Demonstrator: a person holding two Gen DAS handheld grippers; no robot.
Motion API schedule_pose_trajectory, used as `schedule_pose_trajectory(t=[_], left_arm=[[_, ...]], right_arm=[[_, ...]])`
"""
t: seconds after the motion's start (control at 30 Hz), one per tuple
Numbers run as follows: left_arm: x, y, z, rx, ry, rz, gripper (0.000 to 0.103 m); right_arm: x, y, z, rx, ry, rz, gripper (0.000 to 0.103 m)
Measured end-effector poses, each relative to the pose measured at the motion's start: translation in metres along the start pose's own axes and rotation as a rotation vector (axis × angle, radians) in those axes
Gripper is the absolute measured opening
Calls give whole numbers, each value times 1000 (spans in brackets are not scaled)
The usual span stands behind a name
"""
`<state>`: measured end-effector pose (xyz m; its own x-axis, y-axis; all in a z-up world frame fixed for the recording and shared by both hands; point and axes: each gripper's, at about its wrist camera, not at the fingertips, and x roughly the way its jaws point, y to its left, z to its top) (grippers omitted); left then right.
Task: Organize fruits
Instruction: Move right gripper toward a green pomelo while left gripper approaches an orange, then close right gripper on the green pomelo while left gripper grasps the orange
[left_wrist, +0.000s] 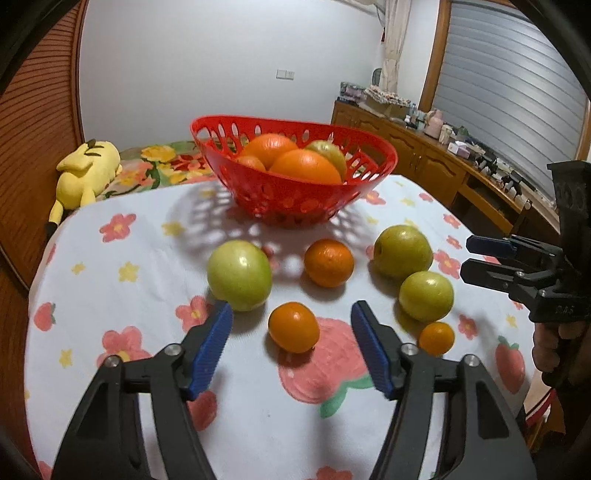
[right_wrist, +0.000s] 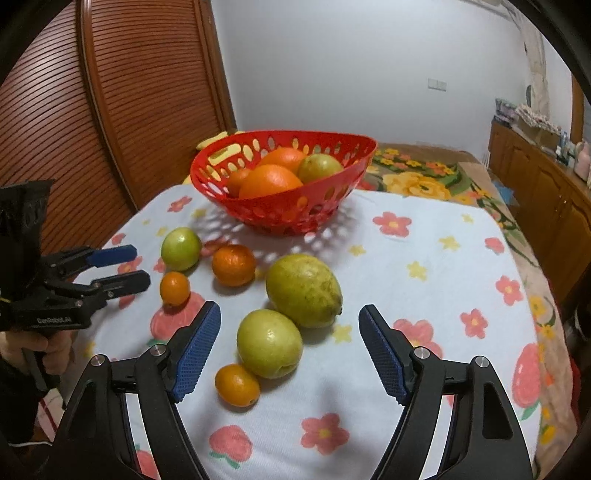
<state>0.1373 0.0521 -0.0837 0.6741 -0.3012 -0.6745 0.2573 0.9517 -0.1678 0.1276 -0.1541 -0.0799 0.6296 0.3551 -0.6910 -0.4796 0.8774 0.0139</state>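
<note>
A red perforated basket stands at the far middle of the table with oranges and a green fruit in it. Loose on the cloth lie three green fruits and three oranges. My left gripper is open, its blue pads either side of the small orange. My right gripper is open around a green fruit, with a larger one behind and a small orange in front. Each gripper shows in the other's view.
The table has a white floral cloth. A yellow plush toy lies on a bed behind the table at left. A wooden sideboard with clutter runs along the right. A slatted wooden door stands at left.
</note>
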Motion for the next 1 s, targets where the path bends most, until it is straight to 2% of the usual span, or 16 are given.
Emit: schedule_pose_trajectory(t=[0.1, 0.5, 0.9, 1.0], left_arm=[[9, 3, -2, -9, 23, -1, 56], [27, 7, -6, -19, 55, 5, 55], [32, 6, -8, -3, 77, -26, 35], [33, 5, -9, -2, 78, -24, 35]], right_arm=[[8, 1, -3, 4, 17, 10, 77], [29, 6, -12, 8, 56, 29, 76], [44, 7, -17, 11, 88, 37, 68], [47, 7, -18, 10, 100, 39, 64]])
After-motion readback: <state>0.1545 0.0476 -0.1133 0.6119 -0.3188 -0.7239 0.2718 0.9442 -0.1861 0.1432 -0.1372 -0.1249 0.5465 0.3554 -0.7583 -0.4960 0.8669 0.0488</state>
